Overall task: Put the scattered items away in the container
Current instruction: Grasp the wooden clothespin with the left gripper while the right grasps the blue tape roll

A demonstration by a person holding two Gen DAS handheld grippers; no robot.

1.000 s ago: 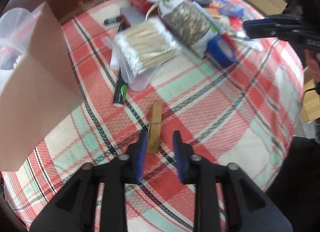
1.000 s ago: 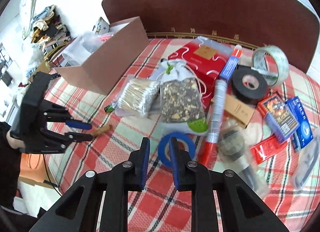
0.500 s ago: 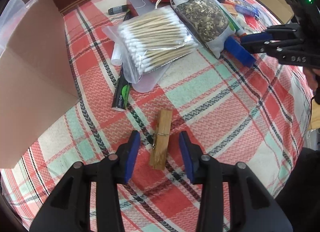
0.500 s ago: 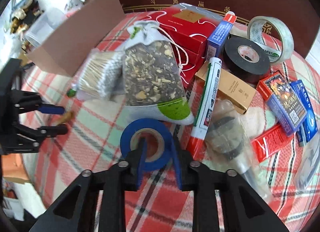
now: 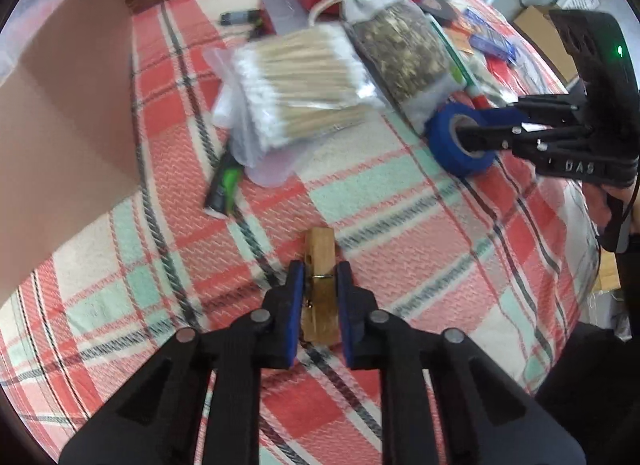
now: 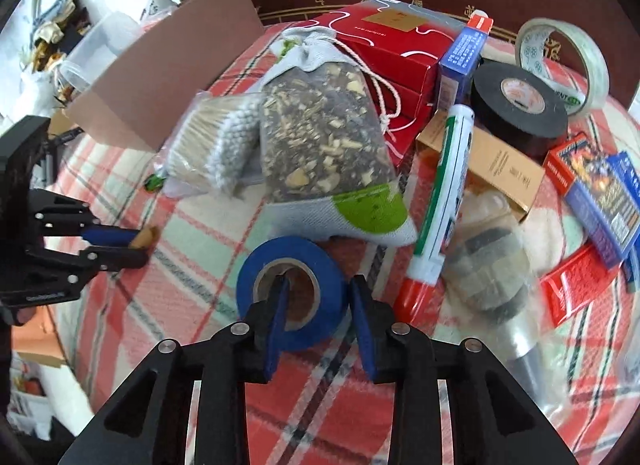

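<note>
While half a second ago the peg [image 5: 319, 265] lay loose between wide-set pads, the left gripper [image 5: 319, 305] has now closed until both pads press its sides — a grasp made, though the peg still rests on the plaid cloth [image 5: 400, 265]. From the right wrist view the same peg shows at 9 o'clock, pinched at the tip of that gripper. The right gripper [image 6: 316, 305] has advanced over the blue tape [image 6: 248, 277]: one finger stands inside the core, the other outside the wall at 3 o'clock, a gap still visible, so the roll is straddled but not yet held. The box [image 5: 60, 113] — the likely container — stands at 10 o'clock of the peg, well apart. Swabs [image 5: 300, 77] and a sachet [image 6: 324, 137] lie at 12 o'clock, beyond both targets. Judged from this, lifting the peg toward the box is next for the left; the right must first close on the tape wall.
</note>
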